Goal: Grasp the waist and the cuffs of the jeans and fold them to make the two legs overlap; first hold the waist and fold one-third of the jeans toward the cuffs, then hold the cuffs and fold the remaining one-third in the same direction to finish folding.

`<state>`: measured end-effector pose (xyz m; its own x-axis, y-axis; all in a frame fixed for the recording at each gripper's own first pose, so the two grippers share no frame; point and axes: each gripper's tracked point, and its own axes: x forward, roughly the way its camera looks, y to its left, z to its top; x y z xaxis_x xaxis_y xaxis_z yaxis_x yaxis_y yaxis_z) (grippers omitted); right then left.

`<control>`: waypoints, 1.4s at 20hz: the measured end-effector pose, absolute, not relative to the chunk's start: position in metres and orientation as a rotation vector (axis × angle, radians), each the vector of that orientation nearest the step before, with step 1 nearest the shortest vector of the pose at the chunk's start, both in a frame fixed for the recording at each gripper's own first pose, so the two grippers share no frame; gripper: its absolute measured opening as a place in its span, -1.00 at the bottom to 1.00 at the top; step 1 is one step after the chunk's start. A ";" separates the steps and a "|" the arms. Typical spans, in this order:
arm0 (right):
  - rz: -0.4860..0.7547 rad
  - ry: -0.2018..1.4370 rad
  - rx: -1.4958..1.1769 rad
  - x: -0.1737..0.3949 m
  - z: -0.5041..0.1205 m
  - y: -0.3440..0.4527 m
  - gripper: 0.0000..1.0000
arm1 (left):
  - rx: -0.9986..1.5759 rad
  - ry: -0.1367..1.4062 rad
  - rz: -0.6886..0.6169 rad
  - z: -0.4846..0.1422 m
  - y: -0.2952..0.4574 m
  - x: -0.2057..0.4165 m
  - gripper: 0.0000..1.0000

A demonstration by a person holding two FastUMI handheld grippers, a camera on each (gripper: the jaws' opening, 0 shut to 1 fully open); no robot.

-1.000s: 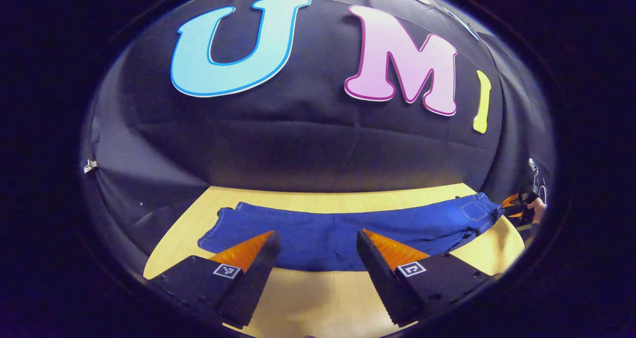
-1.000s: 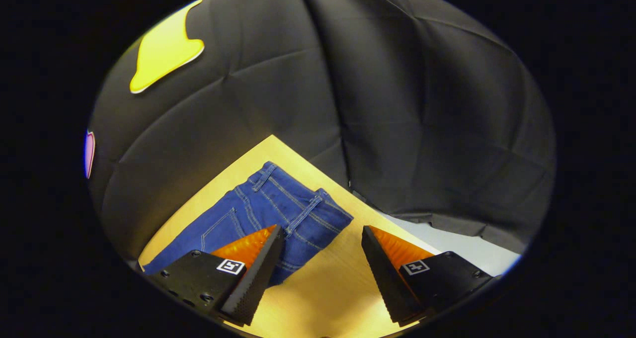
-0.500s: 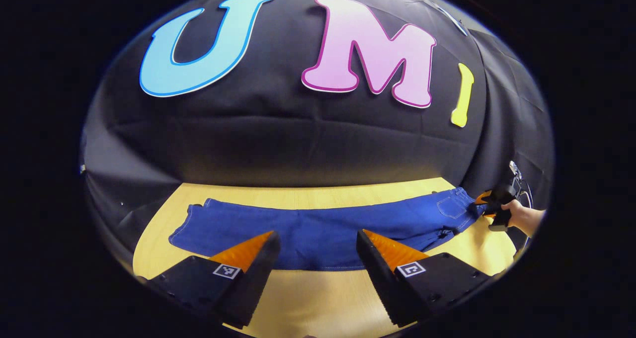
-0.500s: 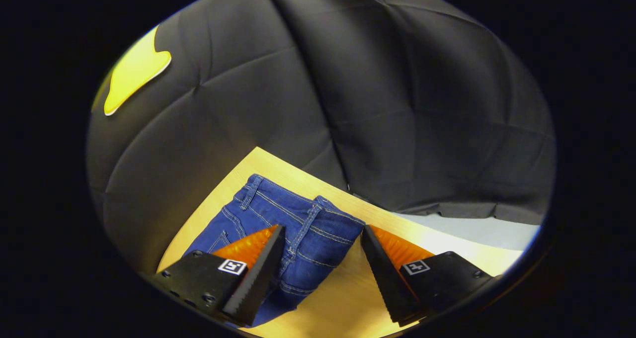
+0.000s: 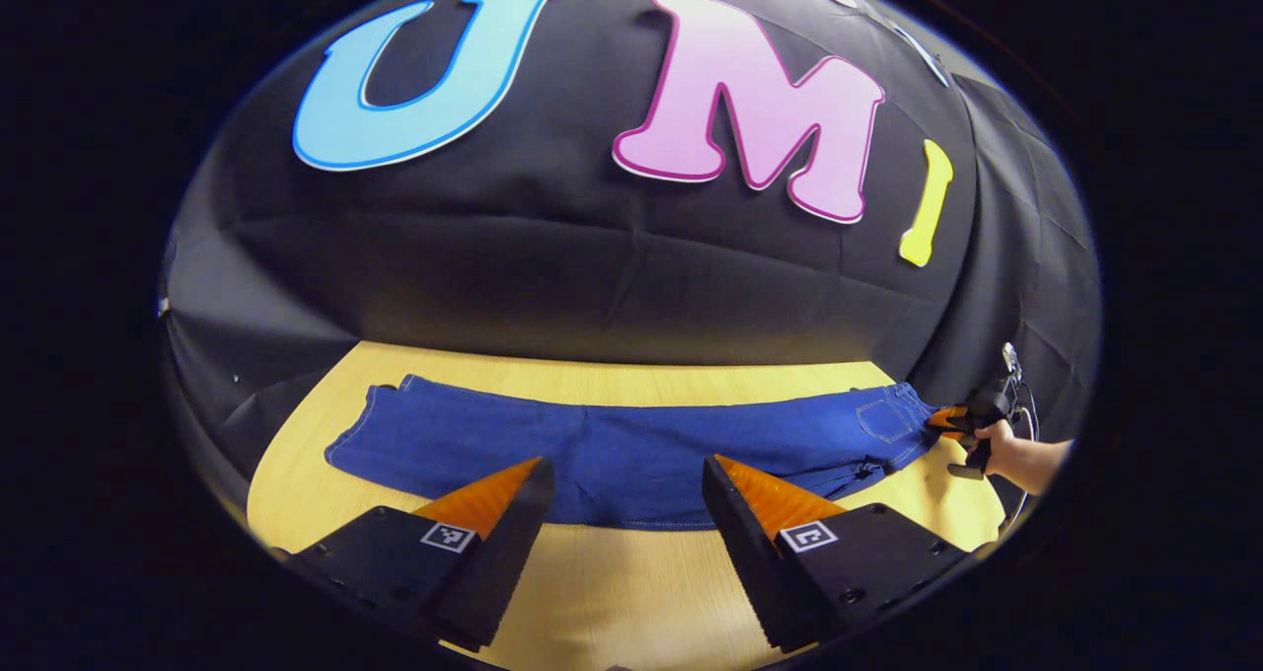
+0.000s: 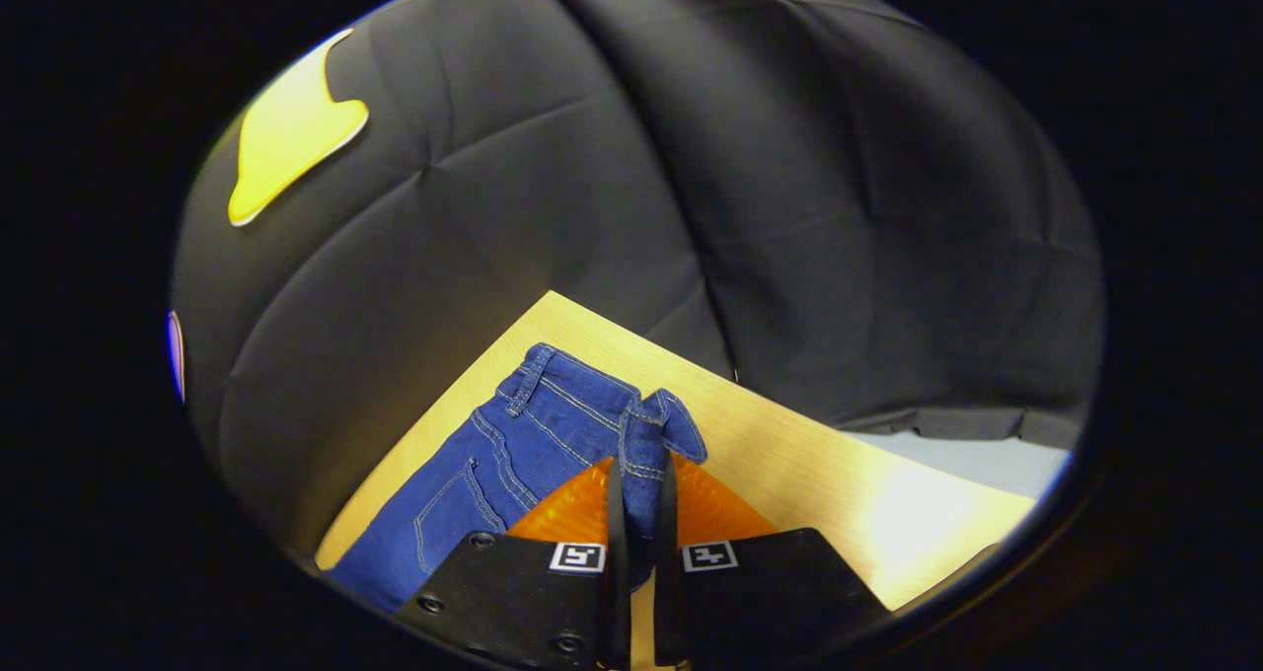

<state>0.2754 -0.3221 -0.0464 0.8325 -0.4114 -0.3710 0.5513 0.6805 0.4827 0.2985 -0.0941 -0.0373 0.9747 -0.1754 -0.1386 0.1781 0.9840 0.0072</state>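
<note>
Blue jeans (image 5: 631, 434) lie stretched out flat across the wooden table (image 5: 631, 592), cuffs (image 5: 360, 444) at the left and waist at the far right. My left gripper (image 5: 627, 464) hovers open over the near edge of the legs, nothing between its fingers. At the waist end a hand (image 5: 1016, 454) holds my right gripper (image 5: 949, 419). In the right gripper view the right gripper (image 6: 641, 466) is shut on the jeans' waistband (image 6: 646, 429), a bunched corner of denim standing up between both fingers. The rest of the jeans (image 6: 493, 464) trail off to the left.
The black booth wall rises right behind the table's far edge (image 5: 631, 380). A table corner (image 6: 553, 301) lies just beyond the waist, and bare wood (image 6: 839, 474) runs to the right of it. A strip of pale floor (image 6: 967, 454) shows past the table.
The right gripper has gone from open around the waistband to shut on it, bunching the denim. The left gripper stays open and has barely shifted over the legs.
</note>
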 end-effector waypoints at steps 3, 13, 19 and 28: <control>-0.509 0.229 0.551 0.271 -0.017 -0.314 -0.74 | 0.043 0.126 -0.206 -0.039 -0.089 0.290 0.94; -0.212 -0.015 0.186 0.199 0.073 -0.200 -0.75 | 0.057 0.134 -0.227 -0.054 -0.048 0.244 0.94; -0.004 -0.125 0.118 0.159 0.060 -0.197 -0.75 | 0.021 0.146 -0.216 -0.069 -0.021 0.228 0.94; 0.339 -0.068 0.139 0.140 0.065 -0.267 -0.76 | -0.090 0.138 -0.174 -0.100 0.010 0.241 0.94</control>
